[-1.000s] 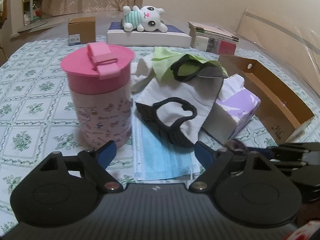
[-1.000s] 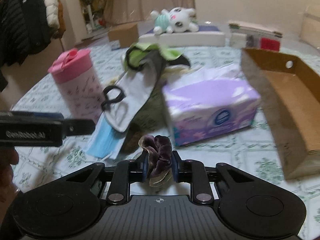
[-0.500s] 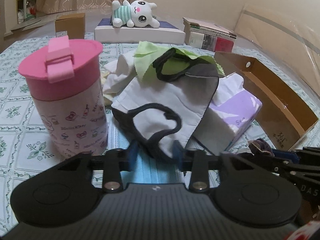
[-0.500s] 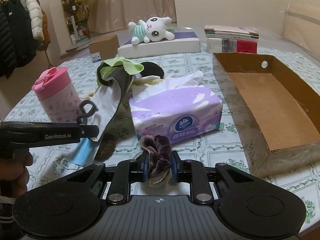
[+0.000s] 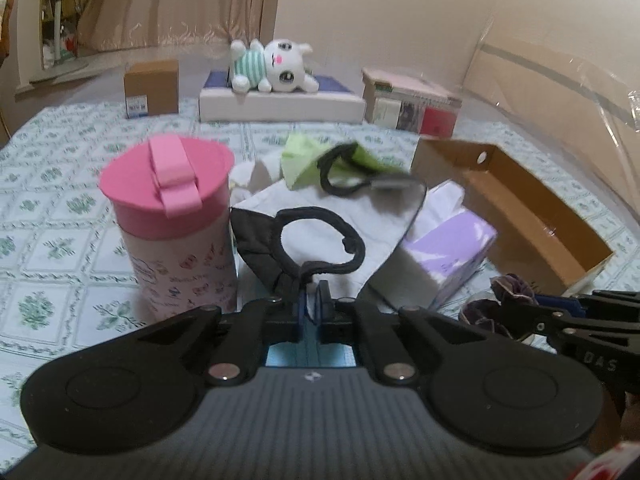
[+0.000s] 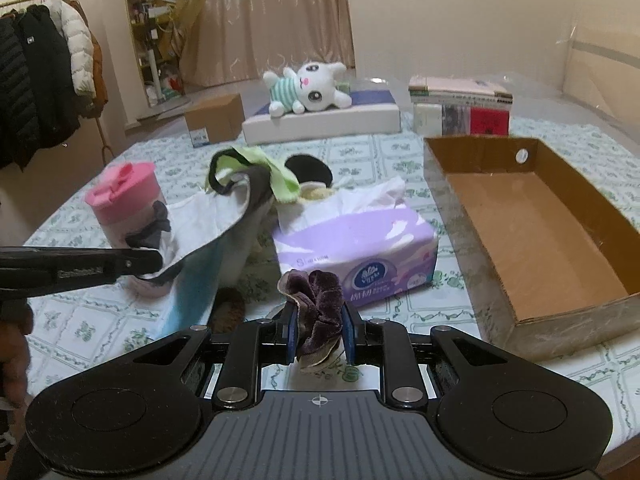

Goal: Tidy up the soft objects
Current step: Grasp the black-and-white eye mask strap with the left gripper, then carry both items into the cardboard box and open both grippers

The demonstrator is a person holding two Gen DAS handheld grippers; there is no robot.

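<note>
Since the earlier frames, left gripper [image 5: 311, 307] has gone from wide apart to clamped together on the black ear loop of the cloth mask [image 5: 320, 236], low centre of the left wrist view. Mask edge now lifted off the table; in the right wrist view it hangs from the left tool at mid left, white lining and grey outer side draped down. Blue surgical mask [image 6: 188, 300] shows under it, lower left centre of that view; cannot tell whether it is lifted too.

Right gripper [image 6: 318, 334] unchanged: clenched on the purple velvet scrunchie [image 6: 316, 300], bottom centre of the right wrist view. Same scrunchie visible at lower right of the left wrist view, held off the tablecloth.

Pink-lidded tumbler [image 5: 172, 224] upright, left of centre in the left wrist view, just beside the lifted mask. Purple tissue pack [image 6: 356, 248] centre of the right wrist view, near the scrunchie. Green cloth [image 6: 276, 172] lies on the pile behind it, with a black round pad just beyond. Cardboard box [image 6: 592, 204] open at right. Plush bunny [image 6: 308, 88] lies on a white flat box, upper centre.
</note>
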